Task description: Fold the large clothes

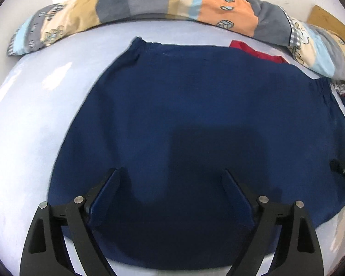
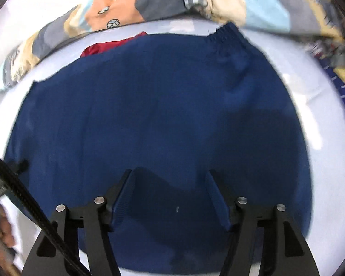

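Note:
A navy blue garment [image 1: 195,119] lies folded flat on the white surface, with an elastic band at its far right corner [image 1: 319,87]. It also fills the right wrist view [image 2: 161,105], elastic band at the far edge [image 2: 230,34]. My left gripper [image 1: 171,172] is open just above the garment's near part, holding nothing. My right gripper [image 2: 169,173] is open above the garment's near part, also empty. The right gripper's tip shows at the right edge of the left wrist view [image 1: 343,170].
A patchwork quilt [image 1: 149,2] is bunched along the far edge, also in the right wrist view [image 2: 149,0]. A red cloth [image 1: 257,50] peeks out behind the garment. Patterned fabric [image 2: 340,87] lies at the right. The white surface [image 1: 34,115] extends left.

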Demonstrator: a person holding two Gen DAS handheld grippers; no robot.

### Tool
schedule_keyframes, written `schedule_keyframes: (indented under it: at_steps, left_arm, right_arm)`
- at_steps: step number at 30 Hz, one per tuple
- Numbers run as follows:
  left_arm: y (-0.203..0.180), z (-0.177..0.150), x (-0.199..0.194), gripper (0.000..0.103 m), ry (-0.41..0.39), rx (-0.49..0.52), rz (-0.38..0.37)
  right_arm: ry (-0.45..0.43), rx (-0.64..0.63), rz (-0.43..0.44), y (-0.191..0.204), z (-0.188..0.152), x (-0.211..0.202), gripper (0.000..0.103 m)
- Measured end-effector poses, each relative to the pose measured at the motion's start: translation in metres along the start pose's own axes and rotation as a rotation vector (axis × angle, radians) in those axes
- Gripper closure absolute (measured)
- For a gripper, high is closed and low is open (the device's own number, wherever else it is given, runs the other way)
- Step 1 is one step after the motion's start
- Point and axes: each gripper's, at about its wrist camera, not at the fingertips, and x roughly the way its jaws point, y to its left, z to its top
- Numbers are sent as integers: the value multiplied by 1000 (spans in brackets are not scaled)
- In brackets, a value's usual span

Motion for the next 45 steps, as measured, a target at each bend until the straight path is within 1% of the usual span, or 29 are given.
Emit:
schedule_keyframes:
  at_steps: [1,3,5,7,9,11,13,14,16,17,19,21,23,24,26,27,28,29,31,33,34,36,38,40,41,42,43,45]
  left_arm:
    - [-2,-3,-11,14,-20,-11,-19]
    - [-5,-7,-28,14,-41,-33,-45]
    - [-12,-15,-38,14,-56,-37,-65]
    - [-22,-23,-39,14,-57,-12,-49]
    - [-30,-30,-28,14,-24,23,-30]
    - [-32,-37,-12,14,25,50,-2]
    - [-31,-41,-8,12,24,63,5]
    - [-30,-40,-9,12,27,64,4]
    - [-27,-39,-13,12,24,57,8]
    - [-27,-37,-16,12,12,54,16]
    - [-21,-28,-26,12,-33,40,25]
    - [-12,-22,-31,12,-65,13,49]
    - [4,-16,-24,12,-54,-17,74]
    - [11,-16,-20,12,-43,-28,85]
    - [28,-19,-3,12,13,-56,104]
    - [34,-21,5,11,41,-65,91]
    - [38,-22,9,10,39,-78,62]
    - [39,-22,8,10,37,-76,57]
    - [38,-20,3,10,38,-70,58]
    - [40,-16,-6,10,15,-78,36]
    - [44,-14,-11,10,5,-81,38]
    - [55,-12,-17,10,-12,-102,44]
    - [67,-11,-10,11,12,-133,48]
    - [81,-17,6,10,77,-166,60]
    - [87,-20,14,10,105,-182,37]
    - [91,-22,16,7,99,-195,20]
    - [94,-21,14,7,99,-202,20]
    - [95,-18,6,7,83,-216,33]
  right_arm:
    - [-2,1,15,6,-6,-7,35]
    - [-31,8,101,21,-14,-25,35]
    - [-78,-41,118,48,-24,-46,35]
    - [-104,-67,145,71,-34,-58,35]
    - [-83,-87,181,94,-44,-57,35]
    - [-69,-115,157,106,-51,-49,35]
    - [-30,-153,103,112,-52,-29,35]
    - [-11,-160,89,112,-49,-19,35]
    - [6,-158,104,107,-48,-15,35]
    - [8,-147,111,104,-45,-16,35]
    - [-22,-131,116,95,-38,-27,35]
    - [-65,-111,85,81,-29,-39,35]
    - [-69,-71,62,59,-22,-39,35]
    - [-54,-39,52,46,-18,-35,35]
    - [-10,16,27,17,-18,-24,35]
    - [29,26,24,4,-20,-14,35]
    - [47,22,47,-2,-21,-9,35]
    - [54,15,84,-7,-22,-5,35]
    - [53,24,115,-12,-20,-12,35]
    - [29,88,167,-25,-15,-28,35]
    - [7,120,192,-34,-13,-36,35]
    - [-25,157,199,-53,-11,-51,35]
    - [-27,197,187,-76,-12,-54,34]
    - [1,245,179,-98,-15,-45,34]
    - [22,269,176,-107,-19,-39,34]
    - [55,294,203,-117,-24,-29,35]
    - [75,316,245,-124,-26,-25,35]
    - [55,383,308,-138,-27,-31,37]
